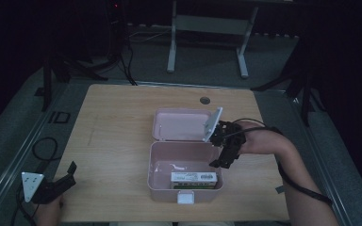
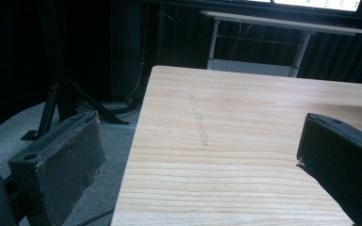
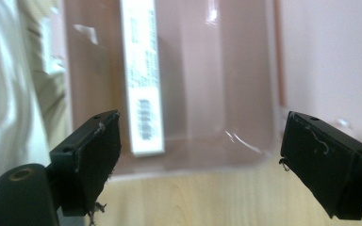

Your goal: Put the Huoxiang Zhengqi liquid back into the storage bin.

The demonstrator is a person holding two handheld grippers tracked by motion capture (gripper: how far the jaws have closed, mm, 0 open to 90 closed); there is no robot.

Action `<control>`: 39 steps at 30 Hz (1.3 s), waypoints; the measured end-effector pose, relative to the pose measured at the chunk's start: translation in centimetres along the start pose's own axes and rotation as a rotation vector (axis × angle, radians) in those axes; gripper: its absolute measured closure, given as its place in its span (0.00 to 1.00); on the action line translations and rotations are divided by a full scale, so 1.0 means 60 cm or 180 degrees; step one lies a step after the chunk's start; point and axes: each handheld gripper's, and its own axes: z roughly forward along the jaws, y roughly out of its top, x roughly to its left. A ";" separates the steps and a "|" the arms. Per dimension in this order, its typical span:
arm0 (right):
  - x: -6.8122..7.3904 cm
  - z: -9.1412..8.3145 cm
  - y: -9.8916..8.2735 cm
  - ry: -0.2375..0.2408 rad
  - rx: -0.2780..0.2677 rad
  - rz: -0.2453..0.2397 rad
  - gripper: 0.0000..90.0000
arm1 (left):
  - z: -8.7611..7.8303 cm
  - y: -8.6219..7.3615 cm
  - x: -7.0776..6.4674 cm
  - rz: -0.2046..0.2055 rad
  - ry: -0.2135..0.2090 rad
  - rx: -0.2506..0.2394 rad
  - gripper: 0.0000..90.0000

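An open pink box (image 1: 151, 160) stands at the table's middle front, its lid (image 1: 179, 125) tipped back flat. Inside, against the front wall, lies a long white labelled packet (image 1: 193, 177). My right gripper (image 1: 219, 163) hangs over the box's right rim, pointing down, open with nothing between its jaws. The right gripper view looks down into the box (image 3: 226, 70), with the packet (image 3: 143, 80) lengthwise beyond the open right gripper (image 3: 200, 155). My left gripper (image 1: 72, 173) rests at the table's front left corner, open and holding nothing. The left gripper (image 2: 198, 155) frames bare wood.
The wooden table (image 2: 245, 117) has a round cable hole (image 1: 205, 100) near its far edge. A white latch (image 1: 185, 197) sits on the box's front. Beyond the table stand a desk frame (image 1: 207, 28) and dark stand legs. A black cable (image 1: 45, 148) loops on the floor at the left.
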 end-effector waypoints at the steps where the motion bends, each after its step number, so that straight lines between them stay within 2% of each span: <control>1: -0.003 -0.003 -0.009 -0.0051 -0.0027 0.0013 0.14 | 0.000 0.000 0.000 -0.0001 0.0001 0.0001 0.01; 7: -0.016 -0.010 -0.070 -0.0244 -0.0129 0.0206 0.14 | 0.000 0.000 0.000 -0.0001 0.0003 0.0000 0.01; 10: -0.020 -0.004 -0.097 -0.0307 -0.0149 0.0265 0.14 | 0.000 0.000 0.000 0.0000 0.0004 0.0005 0.01; 14: -0.027 0.010 -0.130 -0.0391 -0.0267 0.0412 0.14 | 0.000 0.000 0.000 0.0002 0.0008 0.0002 0.01; 17: -0.032 0.030 -0.153 -0.0422 -0.0341 0.0518 0.14 | 0.000 0.000 -0.001 0.0006 0.0010 0.0000 0.01; 20: -0.034 0.061 -0.174 -0.0424 -0.0324 0.0605 0.14 | 0.000 0.000 -0.001 0.0005 0.0008 0.0001 0.01; 25: -0.036 0.104 -0.201 -0.0446 -0.0369 0.0744 0.14 | 0.000 0.000 0.000 0.0005 0.0005 0.0001 0.01; 27: -0.037 0.111 -0.206 -0.0466 -0.0392 0.0782 0.14 | 0.000 0.000 -0.001 0.0003 0.0005 -0.0004 0.01; 28: -0.036 0.127 -0.216 -0.0517 -0.0477 0.0870 0.14 | 0.000 0.000 -0.001 0.0004 0.0006 -0.0003 0.01; 30: -0.035 0.140 -0.226 -0.0603 -0.0534 0.0923 0.14 | 0.000 0.000 -0.001 0.0005 0.0007 -0.0003 0.01; 35: -0.032 0.171 -0.253 -0.0830 -0.0748 0.1134 0.14 | 0.000 0.000 -0.001 0.0007 0.0008 -0.0003 0.01; 39: -0.029 0.191 -0.276 -0.1045 -0.0975 0.1377 0.14 | 0.000 0.000 -0.001 0.0007 0.0008 -0.0003 0.01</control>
